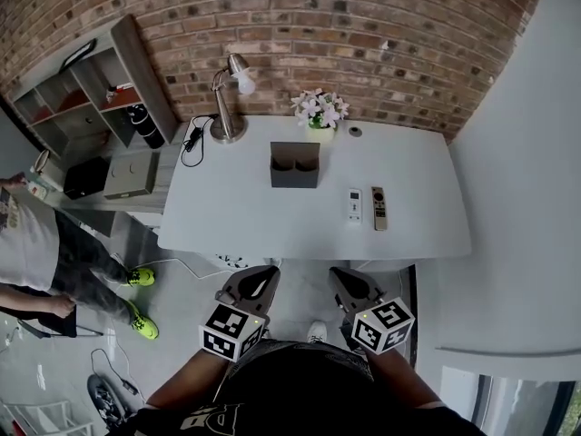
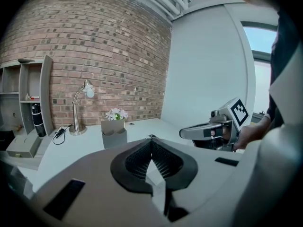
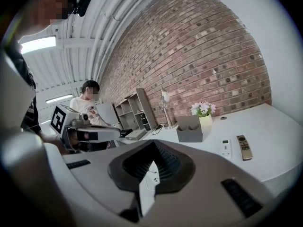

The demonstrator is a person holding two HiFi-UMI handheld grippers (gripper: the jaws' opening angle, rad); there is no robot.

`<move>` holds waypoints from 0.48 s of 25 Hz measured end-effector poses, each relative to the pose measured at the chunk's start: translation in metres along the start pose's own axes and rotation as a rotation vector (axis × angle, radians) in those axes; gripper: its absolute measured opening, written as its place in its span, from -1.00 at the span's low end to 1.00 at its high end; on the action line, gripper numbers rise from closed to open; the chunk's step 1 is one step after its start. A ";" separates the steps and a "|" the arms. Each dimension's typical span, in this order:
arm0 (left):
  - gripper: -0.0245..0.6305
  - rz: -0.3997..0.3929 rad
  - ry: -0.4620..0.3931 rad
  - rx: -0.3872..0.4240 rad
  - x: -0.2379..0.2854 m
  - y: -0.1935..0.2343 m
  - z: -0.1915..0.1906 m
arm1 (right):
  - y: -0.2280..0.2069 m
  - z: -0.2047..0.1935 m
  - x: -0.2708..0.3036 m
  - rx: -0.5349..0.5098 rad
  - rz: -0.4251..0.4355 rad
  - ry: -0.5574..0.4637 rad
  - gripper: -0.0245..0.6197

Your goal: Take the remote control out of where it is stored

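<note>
**Remotes out on the bench, both grippers shut and empty**

Head view: the left hand-held gripper and right hand-held gripper hang close to the person's body, short of the white bench. A white remote control and a gold remote control lie side by side on the bench, right of the grey holder.

Left gripper view: the jaws meet at their tips with nothing between them. A desk lamp and flowers stand beyond.

Right gripper view: the jaws are likewise together and empty. Both remotes lie flat to the right of the holder.
</note>
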State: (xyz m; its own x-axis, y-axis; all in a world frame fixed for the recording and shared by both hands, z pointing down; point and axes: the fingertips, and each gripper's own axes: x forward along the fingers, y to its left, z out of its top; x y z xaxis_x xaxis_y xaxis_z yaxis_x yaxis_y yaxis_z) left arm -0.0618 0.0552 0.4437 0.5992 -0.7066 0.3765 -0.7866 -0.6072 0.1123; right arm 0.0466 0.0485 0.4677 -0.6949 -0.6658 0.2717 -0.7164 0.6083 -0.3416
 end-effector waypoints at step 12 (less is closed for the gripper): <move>-0.91 -0.026 0.002 0.002 -0.012 0.025 -0.004 | 0.013 -0.002 0.018 -0.009 -0.042 0.024 -0.91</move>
State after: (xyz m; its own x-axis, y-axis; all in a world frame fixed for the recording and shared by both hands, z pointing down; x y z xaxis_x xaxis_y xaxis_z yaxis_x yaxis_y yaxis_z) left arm -0.0899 0.0499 0.4454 0.6188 -0.6899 0.3757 -0.7707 -0.6257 0.1205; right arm 0.0246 0.0452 0.4702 -0.6657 -0.6800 0.3072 -0.7452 0.5844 -0.3212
